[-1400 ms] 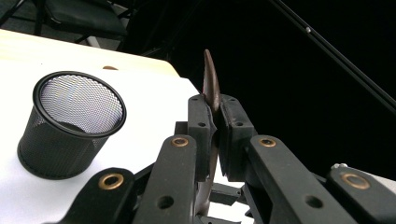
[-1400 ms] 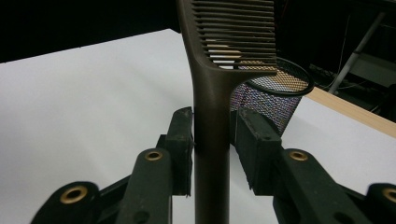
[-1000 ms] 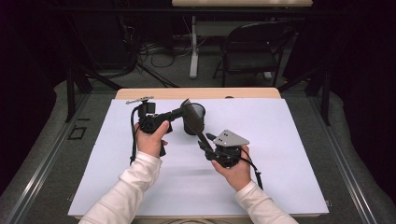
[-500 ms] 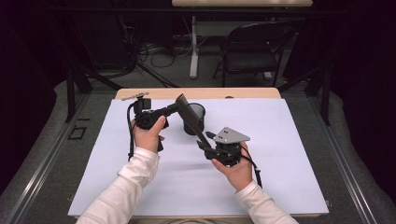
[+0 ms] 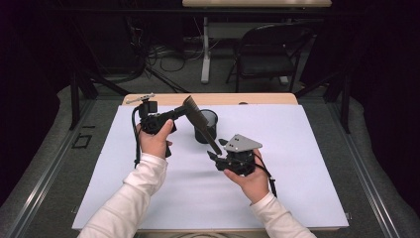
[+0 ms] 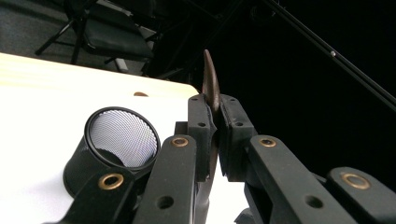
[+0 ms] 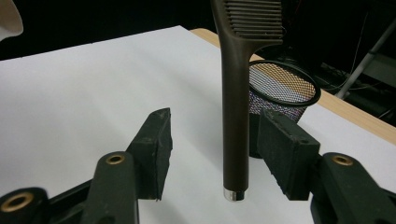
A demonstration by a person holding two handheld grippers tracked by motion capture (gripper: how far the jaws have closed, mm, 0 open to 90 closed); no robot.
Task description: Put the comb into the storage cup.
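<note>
A dark brown comb (image 5: pixel 202 124) hangs slanted above the white sheet, toothed end up. My left gripper (image 5: pixel 184 110) is shut on that toothed end; in the left gripper view the comb (image 6: pixel 211 84) stands edge-on between the closed pads of the left gripper (image 6: pixel 213 128). My right gripper (image 5: pixel 215 154) is open around the lower tip of the handle. In the right gripper view the handle (image 7: pixel 235 126) stands between the spread jaws of the right gripper (image 7: pixel 218 142), touching neither pad. A black mesh cup (image 5: pixel 208 125) stands just behind the comb.
A white sheet (image 5: pixel 297 163) covers most of the wooden table (image 5: pixel 257 98). The mesh cup (image 6: pixel 116 140) lies close to the left gripper's jaws, and the cup (image 7: pixel 285 88) sits just beyond the right gripper's jaws. A chair (image 5: pixel 270 54) stands on the floor beyond the table.
My left gripper has drawn slightly left and away with the comb's toothed end. The right hand has barely moved.
</note>
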